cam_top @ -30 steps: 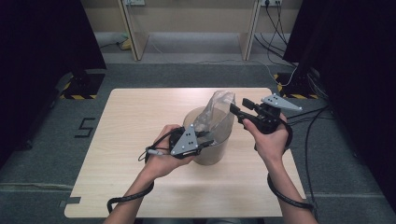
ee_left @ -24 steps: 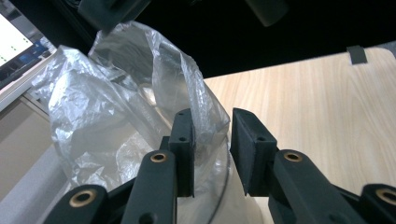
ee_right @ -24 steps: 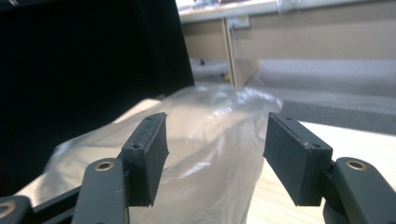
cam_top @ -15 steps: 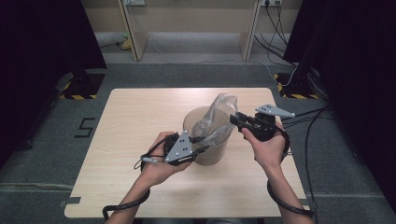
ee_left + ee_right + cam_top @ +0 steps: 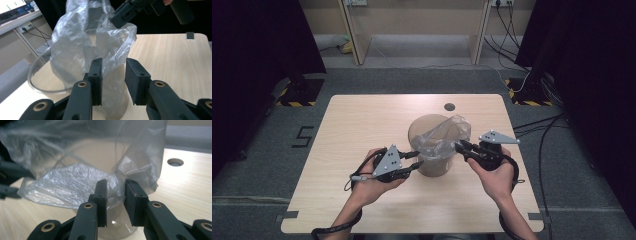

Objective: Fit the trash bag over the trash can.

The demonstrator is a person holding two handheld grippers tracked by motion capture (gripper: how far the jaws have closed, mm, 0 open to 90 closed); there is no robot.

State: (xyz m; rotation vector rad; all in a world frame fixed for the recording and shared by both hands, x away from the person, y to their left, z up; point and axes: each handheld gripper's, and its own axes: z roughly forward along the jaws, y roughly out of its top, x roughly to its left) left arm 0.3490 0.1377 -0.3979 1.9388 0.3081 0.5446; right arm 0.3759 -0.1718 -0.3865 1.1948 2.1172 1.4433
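A translucent round bin (image 5: 430, 167) stands mid-table with a crumpled clear plastic bag (image 5: 445, 136) draped over its rim. My left gripper (image 5: 416, 159) is at the bin's near left side, jaws open. In the left gripper view the bag (image 5: 72, 45) hangs just ahead of my left gripper (image 5: 113, 75), and a fold reaches into the gap. My right gripper (image 5: 460, 148) is at the bin's right side. Its own view shows my right gripper (image 5: 115, 192) open around a fold of the bag (image 5: 75, 185), with the bin wall (image 5: 117, 225) below.
The light wooden table (image 5: 362, 120) has a small round cable hole (image 5: 449, 106) behind the bin. Cables run over the grey floor (image 5: 542, 125) to the right. Dark curtains flank both sides, and a wooden frame stands beyond the far edge.
My right gripper has come down from above the bin to its right rim, and the bag has sunk with it. My left gripper has shifted slightly toward me.
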